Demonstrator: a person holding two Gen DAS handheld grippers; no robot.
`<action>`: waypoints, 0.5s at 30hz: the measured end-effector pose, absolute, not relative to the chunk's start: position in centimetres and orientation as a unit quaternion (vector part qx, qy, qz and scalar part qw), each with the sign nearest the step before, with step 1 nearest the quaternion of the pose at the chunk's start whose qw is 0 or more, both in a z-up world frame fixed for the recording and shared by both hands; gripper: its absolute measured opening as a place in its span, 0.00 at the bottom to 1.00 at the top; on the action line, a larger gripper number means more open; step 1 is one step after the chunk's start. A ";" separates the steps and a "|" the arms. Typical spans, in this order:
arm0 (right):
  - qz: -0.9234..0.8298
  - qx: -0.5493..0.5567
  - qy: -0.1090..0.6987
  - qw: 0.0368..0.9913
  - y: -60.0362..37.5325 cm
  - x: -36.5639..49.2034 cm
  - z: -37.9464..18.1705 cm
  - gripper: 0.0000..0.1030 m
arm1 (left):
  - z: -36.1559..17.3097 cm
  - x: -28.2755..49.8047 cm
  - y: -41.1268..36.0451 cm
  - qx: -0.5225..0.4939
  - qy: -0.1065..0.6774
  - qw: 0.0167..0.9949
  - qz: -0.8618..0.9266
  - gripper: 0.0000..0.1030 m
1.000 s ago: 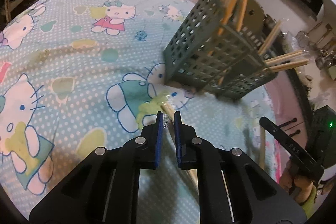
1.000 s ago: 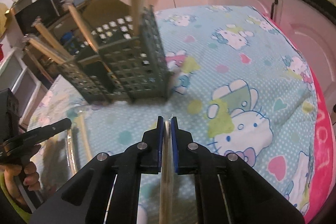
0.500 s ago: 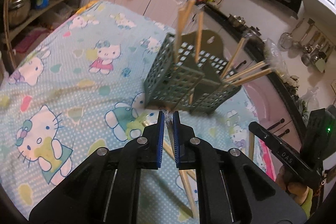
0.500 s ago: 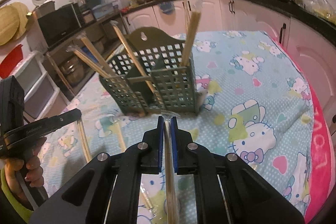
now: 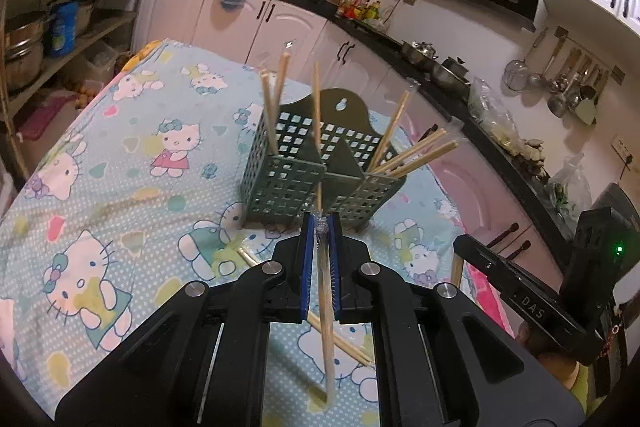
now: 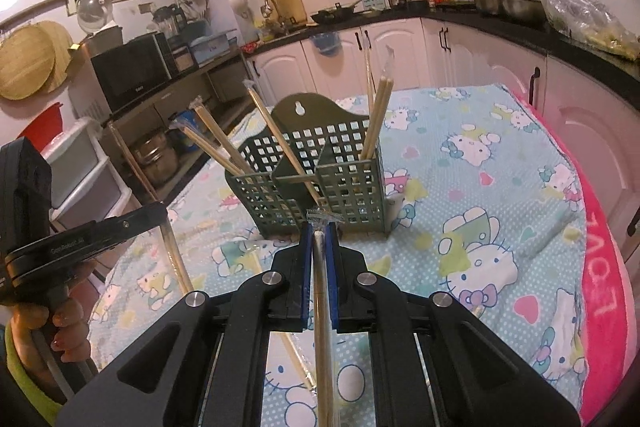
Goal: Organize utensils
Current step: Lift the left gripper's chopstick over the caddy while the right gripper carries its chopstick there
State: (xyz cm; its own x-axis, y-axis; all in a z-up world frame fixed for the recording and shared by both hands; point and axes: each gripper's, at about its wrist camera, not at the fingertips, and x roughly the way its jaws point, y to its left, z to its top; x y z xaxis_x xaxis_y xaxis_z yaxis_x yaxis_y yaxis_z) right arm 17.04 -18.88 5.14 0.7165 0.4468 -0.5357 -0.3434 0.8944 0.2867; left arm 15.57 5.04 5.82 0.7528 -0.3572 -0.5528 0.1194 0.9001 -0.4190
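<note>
- Left gripper (image 5: 321,227): clamped on a pair of wrapped chopsticks (image 5: 326,307), the plastic-sleeved tip poking just past the pads, the rest hanging back and down over the table.
- Right gripper (image 6: 319,227): likewise closed tight on a second wrapped pair (image 6: 322,327), gripped near one end, with the long part trailing toward the camera.
- Held near the tip, probably so the free end can be swung over and dropped into a slot.
- Green holder (image 5: 316,179): standing upright mid-table on the cartoon-cat cloth (image 5: 120,167), just beyond both sets of fingers, its perforated walls split into compartments by a solid divider.
- Already loaded: several chopsticks leaning out of the left compartment and several more fanning out of the right one in the left wrist view, so the sorting looks well under way.
- Loose sticks (image 5: 344,343) lying flat on the cloth near the person, below the left gripper; more work left there.
- Seen from the right wrist view, a hand (image 6: 60,311) wrapped around the other tool's handle at the left edge.
- Both tools raised above the cloth and aimed slightly downward at the holder, seemingly to clear its rim before lowering.
- Likely snag: the crinkled wrapper catching on the grid holes or on sticks already inside.
</note>
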 end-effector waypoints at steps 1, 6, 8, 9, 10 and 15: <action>0.216 0.084 0.306 0.923 -18.9 16.8 5.5 0.07 | 5.9 15.5 5.0 -0.180 0.326 0.919 -0.131 0.02; 0.222 0.079 0.288 0.928 -18.8 16.3 6.8 0.07 | 6.6 15.3 4.2 -0.168 0.323 0.921 -0.137 0.02; 0.223 0.076 0.279 0.931 -18.6 16.1 7.5 0.07 | 7.1 15.4 4.0 -0.162 0.319 0.923 -0.139 0.02; 0.224 0.075 0.275 0.932 -18.5 16.1 7.8 0.07 | 7.3 15.5 3.9 -0.159 0.318 0.924 -0.140 0.02; 0.225 0.073 0.272 0.933 -18.4 16.1 8.1 0.07 | 7.5 15.5 3.7 -0.155 0.316 0.926 -0.140 0.02; 0.229 0.069 0.255 0.937 -18.3 16.4 9.4 0.06 | 8.7 15.9 3.1 -0.142 0.307 0.930 -0.147 0.02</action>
